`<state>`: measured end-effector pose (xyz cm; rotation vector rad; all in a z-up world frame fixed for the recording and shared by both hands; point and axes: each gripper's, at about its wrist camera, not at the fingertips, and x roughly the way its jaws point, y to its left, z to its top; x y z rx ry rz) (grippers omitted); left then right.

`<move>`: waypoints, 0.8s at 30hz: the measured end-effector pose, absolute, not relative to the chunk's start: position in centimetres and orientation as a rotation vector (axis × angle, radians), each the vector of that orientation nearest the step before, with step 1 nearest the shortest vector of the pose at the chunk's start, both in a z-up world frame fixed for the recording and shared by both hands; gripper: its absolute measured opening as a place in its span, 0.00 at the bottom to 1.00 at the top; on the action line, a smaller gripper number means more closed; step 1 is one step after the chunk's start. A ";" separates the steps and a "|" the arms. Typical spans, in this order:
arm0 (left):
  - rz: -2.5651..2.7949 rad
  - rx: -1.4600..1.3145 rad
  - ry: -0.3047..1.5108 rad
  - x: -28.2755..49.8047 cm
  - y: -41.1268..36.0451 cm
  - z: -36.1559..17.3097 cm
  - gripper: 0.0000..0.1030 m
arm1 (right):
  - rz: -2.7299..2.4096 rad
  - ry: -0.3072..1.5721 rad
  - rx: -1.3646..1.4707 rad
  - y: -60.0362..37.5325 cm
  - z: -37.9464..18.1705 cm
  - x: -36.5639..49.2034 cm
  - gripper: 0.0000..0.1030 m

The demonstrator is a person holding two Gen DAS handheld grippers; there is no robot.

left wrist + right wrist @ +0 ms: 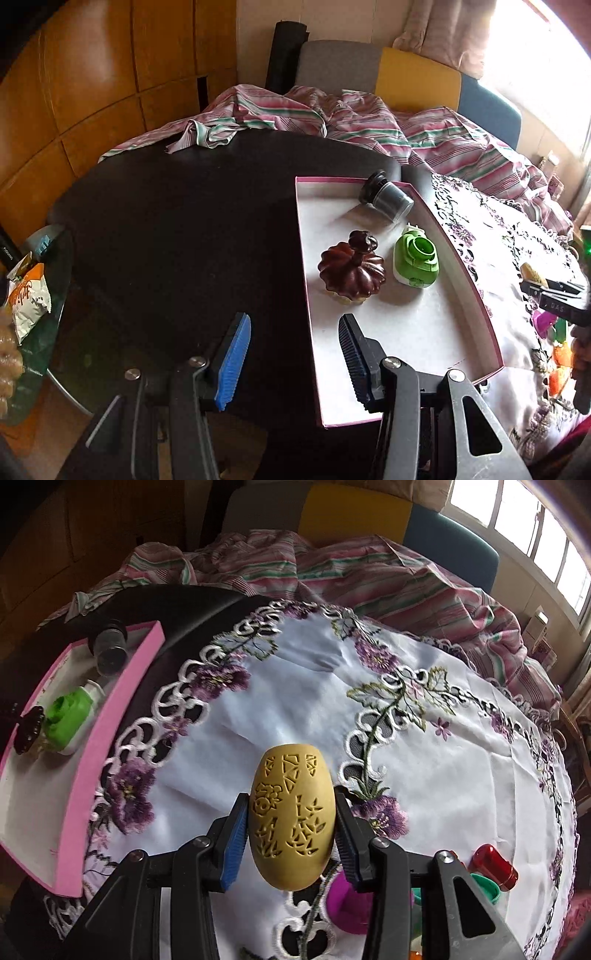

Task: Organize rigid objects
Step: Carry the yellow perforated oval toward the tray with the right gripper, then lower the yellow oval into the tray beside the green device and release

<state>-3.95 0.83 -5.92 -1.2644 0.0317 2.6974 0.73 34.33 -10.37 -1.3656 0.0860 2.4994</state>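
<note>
Right gripper (290, 834) is clenched on a yellow carved egg (291, 819); both pads press its flanks and the egg is lifted clear above the embroidered white cloth (266, 709). From the left wrist view the same gripper (546, 291) shows at the far right edge, with only a sliver of the egg (532, 273) visible.

Left gripper (295, 363) is released: jaws apart, nothing between them. It hangs over the near left edge of the pink-rimmed box (469, 291), one finger over the dark table (184, 221), the other over the box floor.

Box contents:
- dark brown pumpkin-shaped lidded pot (351, 273), upright, mid box.
- green and white plastic piece (415, 260), just beside the pot, toward the right wall.
- small clear jar with black cap (386, 197), on its side, at the far corner.

Near the right gripper, on the cloth: red cylinder (495, 866), magenta cup (347, 901), a teal piece (487, 886), partly hidden by the fingers.

Striped pink bedding (369, 122) is bunched at the table's far side.
</note>
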 end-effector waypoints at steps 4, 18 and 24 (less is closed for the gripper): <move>2.695 -1.256 0.038 -3.9 1.0 -5.8 0.49 | 2.612 0.042 -1.360 30.4 -8.4 -0.2 0.42; 2.709 -1.259 -0.002 -3.9 0.2 -5.8 0.49 | 2.938 -0.122 -1.656 15.8 -8.5 -4.0 0.42; 2.722 -1.288 -0.037 -4.3 -0.9 -6.2 0.49 | 2.902 -0.153 -1.817 12.8 -11.3 -7.5 0.42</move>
